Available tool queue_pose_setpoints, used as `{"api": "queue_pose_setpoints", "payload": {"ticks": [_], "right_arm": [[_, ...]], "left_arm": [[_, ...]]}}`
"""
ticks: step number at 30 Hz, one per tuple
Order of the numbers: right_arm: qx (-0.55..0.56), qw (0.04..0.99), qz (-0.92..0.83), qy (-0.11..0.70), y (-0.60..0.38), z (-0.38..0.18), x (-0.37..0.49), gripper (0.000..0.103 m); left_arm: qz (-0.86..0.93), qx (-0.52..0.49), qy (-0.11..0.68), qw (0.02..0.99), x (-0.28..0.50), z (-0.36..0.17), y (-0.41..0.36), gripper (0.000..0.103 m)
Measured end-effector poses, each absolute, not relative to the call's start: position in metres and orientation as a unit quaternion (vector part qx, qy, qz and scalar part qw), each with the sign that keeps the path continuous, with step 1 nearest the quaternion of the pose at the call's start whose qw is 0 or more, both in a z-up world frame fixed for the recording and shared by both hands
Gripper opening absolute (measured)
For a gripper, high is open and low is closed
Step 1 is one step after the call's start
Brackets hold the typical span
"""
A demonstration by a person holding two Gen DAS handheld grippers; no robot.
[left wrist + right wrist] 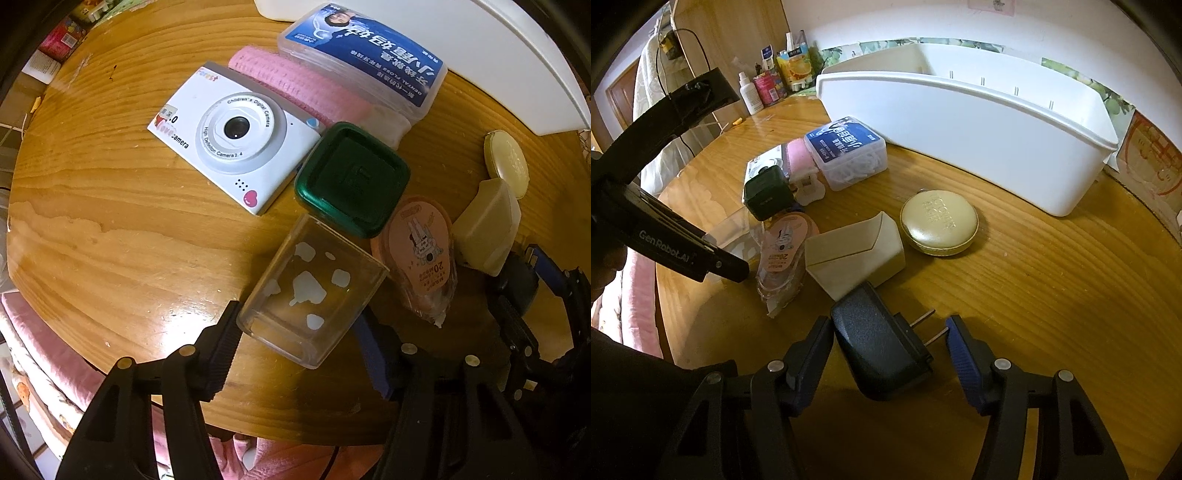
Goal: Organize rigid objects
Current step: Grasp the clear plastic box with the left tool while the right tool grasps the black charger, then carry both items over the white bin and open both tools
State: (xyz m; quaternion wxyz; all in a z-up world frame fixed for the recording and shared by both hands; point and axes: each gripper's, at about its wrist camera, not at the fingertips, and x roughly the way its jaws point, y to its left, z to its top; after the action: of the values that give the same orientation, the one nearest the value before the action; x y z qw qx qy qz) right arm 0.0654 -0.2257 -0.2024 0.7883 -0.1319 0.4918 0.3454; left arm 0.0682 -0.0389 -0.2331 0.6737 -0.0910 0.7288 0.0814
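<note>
My left gripper has its jaws around a clear glass cup with white patches, which lies on its side on the wooden table; both fingers touch its sides. My right gripper is open around a black plug adapter lying on the table; the left finger touches it, the right finger stands apart by the prongs. A white bin stands at the back. Beyond lie a white toy camera, a green case and a floss box.
A pink correction tape, a cream box and a gold round compact lie between the grippers and the bin. A pink roll lies by the floss box. Bottles stand at the far left. The table edge is near me.
</note>
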Motion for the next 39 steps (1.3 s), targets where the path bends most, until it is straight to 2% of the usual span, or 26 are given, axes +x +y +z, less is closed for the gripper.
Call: {"api": "queue_pose_setpoints", "payload": {"ticks": [22,39], "right_arm": [[-0.124,0.801,0.365,0.459,-0.231,-0.161,0.062,0.062],[-0.129,0.828,0.395,0.376,-0.219,-0.103,0.092,0.062]], "left_arm": [[0.111,-0.100,0.700,0.698,0.033,-0.173,-0.009,0.063],[0.131,-0.069,0.604,0.783,0.061,-0.085,0.000,0.063]]}}
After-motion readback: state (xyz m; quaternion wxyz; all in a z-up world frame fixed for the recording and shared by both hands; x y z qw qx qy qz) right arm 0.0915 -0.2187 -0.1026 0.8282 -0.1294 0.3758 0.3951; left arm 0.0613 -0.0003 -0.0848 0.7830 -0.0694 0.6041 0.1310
